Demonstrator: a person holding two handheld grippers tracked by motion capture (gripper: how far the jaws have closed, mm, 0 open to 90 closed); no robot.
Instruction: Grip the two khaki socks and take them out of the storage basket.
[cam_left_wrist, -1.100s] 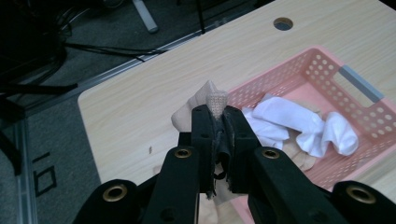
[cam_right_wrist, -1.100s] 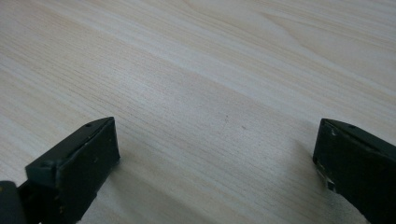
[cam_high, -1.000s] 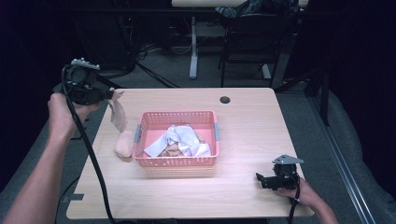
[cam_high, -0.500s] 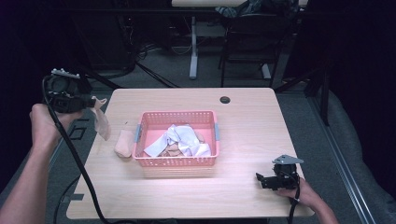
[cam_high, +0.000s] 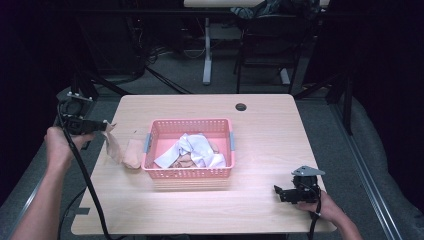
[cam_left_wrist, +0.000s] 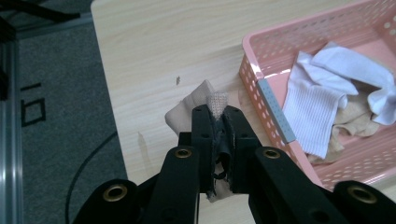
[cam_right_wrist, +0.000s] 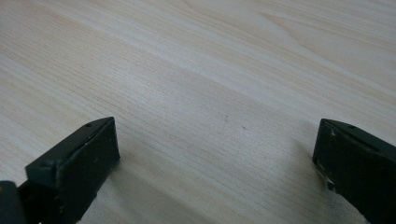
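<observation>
My left gripper (cam_high: 104, 126) is shut on the top of a beige sock (cam_high: 120, 150), which hangs down and lies on the table just left of the pink basket (cam_high: 150, 142). In the left gripper view the jaws (cam_left_wrist: 217, 112) pinch the sock's cuff, and the rest of the beige sock (cam_left_wrist: 184, 114) lies on the wood below. The pink basket (cam_left_wrist: 261, 74) holds a white sock (cam_left_wrist: 317, 98) and more beige cloth. My right gripper (cam_high: 276, 190) rests open near the table's front right; its jaws (cam_right_wrist: 215, 158) stand wide apart over bare wood.
The wooden table (cam_high: 270, 125) has a small dark cable hole (cam_high: 241, 106) near its far edge. A black cable (cam_high: 87, 180) trails from the left gripper across the table's left edge. Chairs and table legs stand on the grey floor beyond.
My left hand has come down and to the left with the sock, so more of the sock now lies on the table beside the basket. The right gripper has stayed put.
</observation>
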